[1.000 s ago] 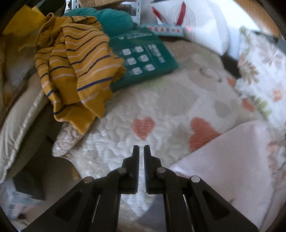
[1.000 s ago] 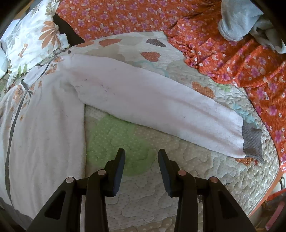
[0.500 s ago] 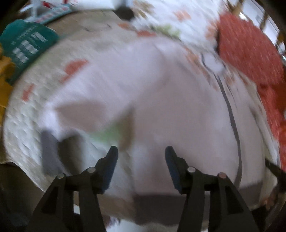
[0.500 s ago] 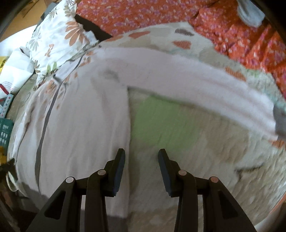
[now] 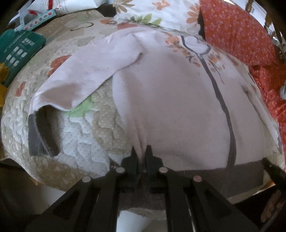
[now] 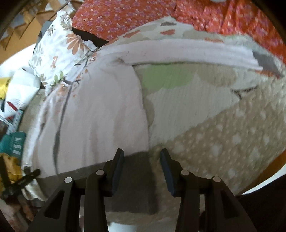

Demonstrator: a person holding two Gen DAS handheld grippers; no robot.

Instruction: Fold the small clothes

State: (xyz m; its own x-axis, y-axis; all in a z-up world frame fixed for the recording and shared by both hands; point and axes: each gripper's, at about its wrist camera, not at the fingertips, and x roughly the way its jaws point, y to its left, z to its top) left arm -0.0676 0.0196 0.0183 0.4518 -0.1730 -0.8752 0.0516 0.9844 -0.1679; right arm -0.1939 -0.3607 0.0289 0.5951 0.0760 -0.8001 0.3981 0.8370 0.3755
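A small white fleece jacket [image 5: 169, 100] with a grey zip line and grey hem lies spread flat on a quilted pad, sleeves out to the sides. My left gripper [image 5: 141, 151] is shut on a pinch of the jacket's lower left body just above the grey hem [image 5: 205, 176]. The left sleeve's grey cuff [image 5: 35, 137] lies open at the left. In the right wrist view the jacket [image 6: 100, 110] fills the left half. My right gripper [image 6: 142, 155] is open and empty, over the right end of the hem [image 6: 135, 166]. The other sleeve [image 6: 187, 51] stretches right.
The quilted pad [image 6: 223, 125] has free room right of the jacket. A floral pillow [image 5: 160, 12] and orange floral bedding [image 5: 241, 35] lie behind. A green box [image 5: 17, 48] and yellow striped clothes [image 6: 9, 166] lie at the left edge.
My left gripper swung from the pad near the yellow clothes to the jacket, opened, then shut on its lower left edge. My right gripper moved down to the hem, still open.
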